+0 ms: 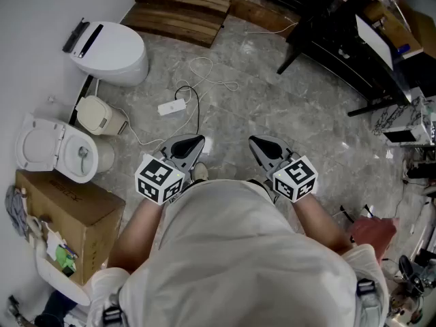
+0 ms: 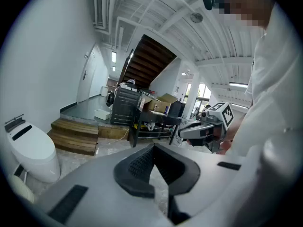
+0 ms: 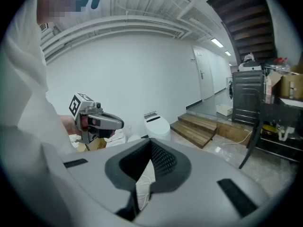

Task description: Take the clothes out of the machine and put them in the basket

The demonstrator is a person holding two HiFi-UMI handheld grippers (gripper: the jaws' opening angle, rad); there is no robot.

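Open marble floor (image 1: 286,107) fills the frame's middle. It is edged by a toilet (image 1: 112,50) and cardboard box (image 1: 68,216) at left, wooden steps (image 1: 180,9) at top and a black tabletop (image 1: 340,39) at upper right. A cable (image 1: 197,70) trails mid-floor.

Both forearms are tucked at the waist. The left tool (image 1: 192,144) and right tool (image 1: 261,146) tilt slightly down, jaws together, empty.

A dark cabinet (image 2: 125,105) stands past the steps; I cannot tell if it is the machine.

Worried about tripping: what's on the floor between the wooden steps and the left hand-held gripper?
A white power strip with loose cables, seen in the head view.
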